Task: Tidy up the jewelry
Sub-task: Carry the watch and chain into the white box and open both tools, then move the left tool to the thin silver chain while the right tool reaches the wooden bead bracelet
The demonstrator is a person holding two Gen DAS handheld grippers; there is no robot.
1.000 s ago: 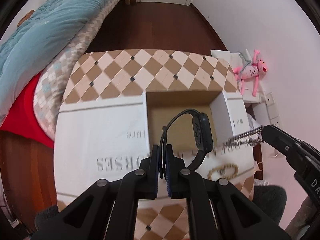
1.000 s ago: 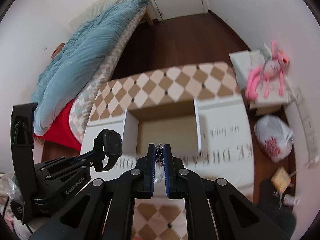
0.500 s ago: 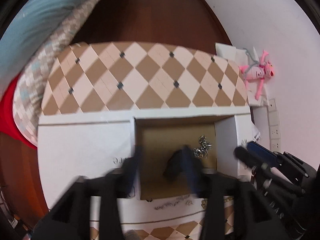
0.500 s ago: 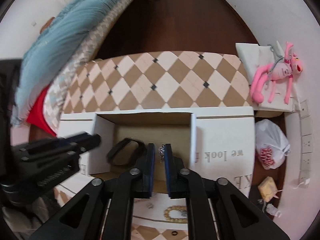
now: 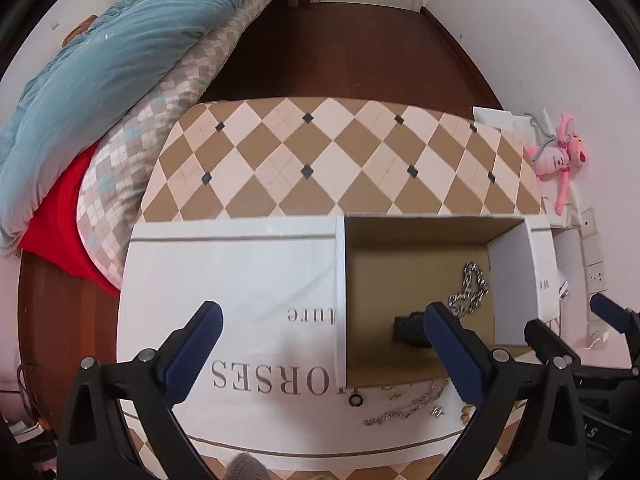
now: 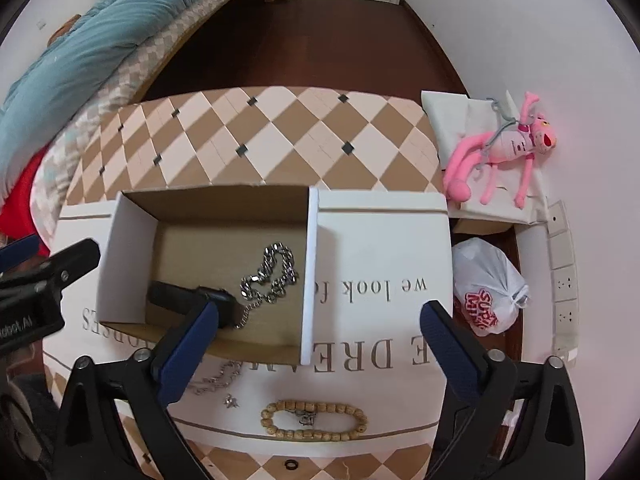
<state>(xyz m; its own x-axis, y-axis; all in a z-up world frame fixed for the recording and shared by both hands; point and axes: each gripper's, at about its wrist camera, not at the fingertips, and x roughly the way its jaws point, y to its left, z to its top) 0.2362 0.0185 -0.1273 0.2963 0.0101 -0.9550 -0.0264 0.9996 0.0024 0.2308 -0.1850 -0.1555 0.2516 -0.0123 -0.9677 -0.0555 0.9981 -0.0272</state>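
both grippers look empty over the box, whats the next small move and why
Probably bring the right gripper, whose jaws have just been opening, back toward the bead bracelet. The silver chain and black watch already lie in the box, while the bracelet is still outside it.

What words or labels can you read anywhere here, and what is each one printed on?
"we look f": white box lid, upside down, rest cut off.
"E DRE": white cloth, partly hidden.
"ORSES" and "ure": white cloth in the left wrist view, upside down, partly covered.
"SUPER MI": red print on the plastic bag, crumpled.
"obot.AI": left gripper, cut off.
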